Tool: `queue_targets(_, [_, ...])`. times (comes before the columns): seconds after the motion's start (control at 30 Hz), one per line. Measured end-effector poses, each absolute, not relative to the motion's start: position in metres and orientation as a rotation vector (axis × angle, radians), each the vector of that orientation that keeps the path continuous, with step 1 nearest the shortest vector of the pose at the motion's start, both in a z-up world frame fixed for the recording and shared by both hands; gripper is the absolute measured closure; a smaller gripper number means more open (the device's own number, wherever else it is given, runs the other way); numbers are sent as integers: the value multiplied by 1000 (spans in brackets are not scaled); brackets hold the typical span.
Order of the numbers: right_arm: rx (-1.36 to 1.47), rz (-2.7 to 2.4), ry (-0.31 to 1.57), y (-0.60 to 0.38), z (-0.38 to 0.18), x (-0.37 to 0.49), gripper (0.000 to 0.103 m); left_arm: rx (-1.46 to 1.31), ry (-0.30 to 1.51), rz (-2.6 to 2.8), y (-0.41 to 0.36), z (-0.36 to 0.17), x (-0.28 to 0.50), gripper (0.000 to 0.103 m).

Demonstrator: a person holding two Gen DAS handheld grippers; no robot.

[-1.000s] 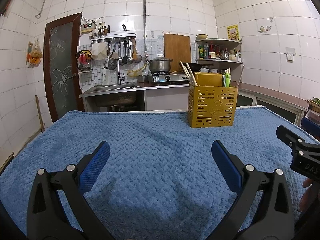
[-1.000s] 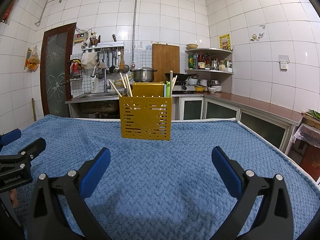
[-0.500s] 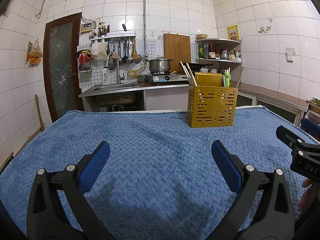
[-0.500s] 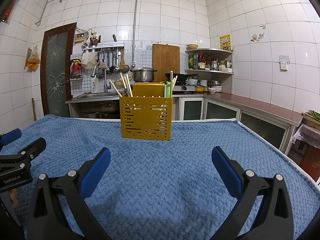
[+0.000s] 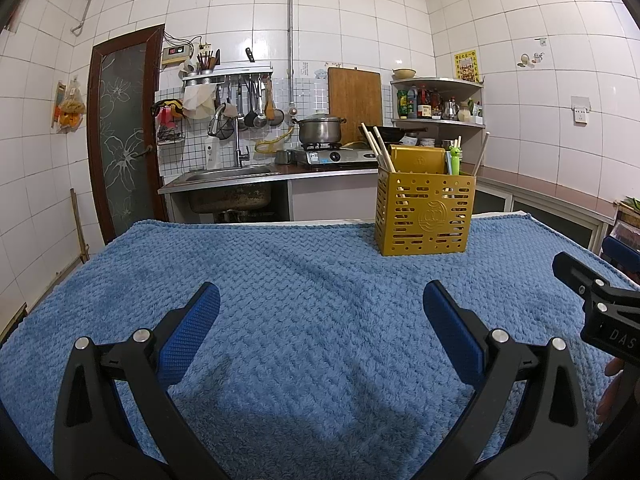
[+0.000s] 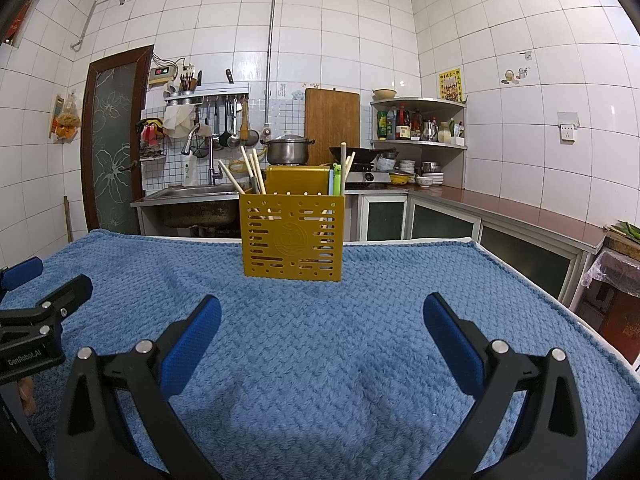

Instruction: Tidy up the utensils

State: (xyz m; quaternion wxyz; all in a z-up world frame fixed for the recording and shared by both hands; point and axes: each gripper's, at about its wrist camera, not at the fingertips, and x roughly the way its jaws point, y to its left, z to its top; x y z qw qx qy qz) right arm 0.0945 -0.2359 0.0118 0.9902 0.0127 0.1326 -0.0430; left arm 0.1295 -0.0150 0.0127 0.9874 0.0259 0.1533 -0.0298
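Centre foreground, surface: blue textured blanket (image 6: 320, 360), spread across whole table.
Upper centre, holder: yellow perforated utensil holder (image 6: 292, 236), upright on blanket, chopsticks (image 6: 252, 172) leaning inside.
Left gripper (image 5: 320, 324): fingers wide, held nothing.
Right gripper (image 6: 322, 326): fingers wide, held nothing.
Upper background, room: white tiled walls, sink (image 5: 228, 174), pot (image 5: 320, 128) on stove, brown door (image 5: 120, 132) at left.

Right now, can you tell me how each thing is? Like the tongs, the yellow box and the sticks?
left tongs: open, holding nothing, above the blanket.
right tongs: open, holding nothing.
yellow utensil box: upright on the blanket, lid up at the back.
chopsticks: standing in the box, leaning, tips poking out.
green utensil: upright in the box.
blue blanket: spread flat over the table.
pot: lid on, on the stove.
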Motion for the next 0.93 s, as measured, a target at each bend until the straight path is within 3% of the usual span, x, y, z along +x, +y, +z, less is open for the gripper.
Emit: queue_targets(0.93, [21,-83,265,-236,12,94,4,38,327,-62,-17,9,134,5])
